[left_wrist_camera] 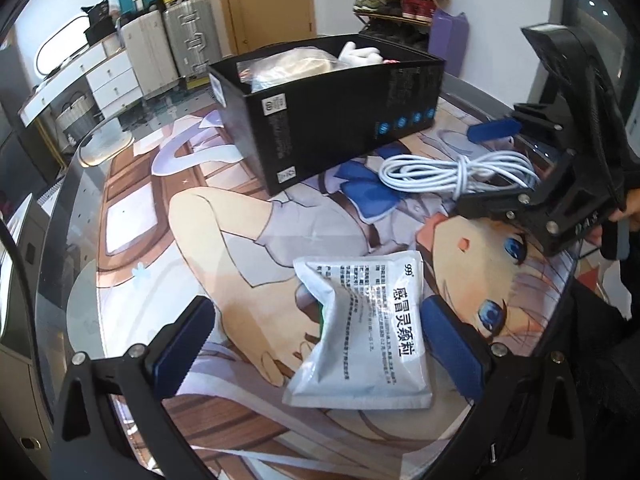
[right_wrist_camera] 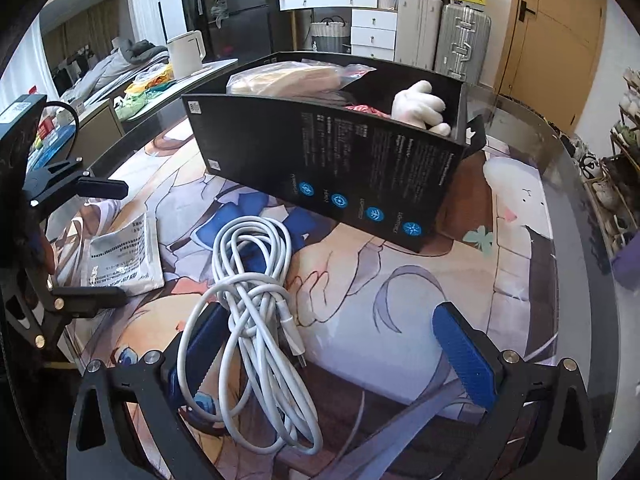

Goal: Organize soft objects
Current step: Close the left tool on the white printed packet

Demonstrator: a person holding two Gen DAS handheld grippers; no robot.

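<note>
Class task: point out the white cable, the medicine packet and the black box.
white cable (right_wrist_camera: pixel 256 304), right wrist view, on the knotted middle.
medicine packet (left_wrist_camera: pixel 368 332), left wrist view, on its printed front.
black box (left_wrist_camera: pixel 332 120), left wrist view, on its long side wall.

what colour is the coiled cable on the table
White. The coiled cable shows best in the right wrist view.

White pouch (left_wrist_camera: pixel 362 332), coiled cable (right_wrist_camera: pixel 248 320) flat
</note>
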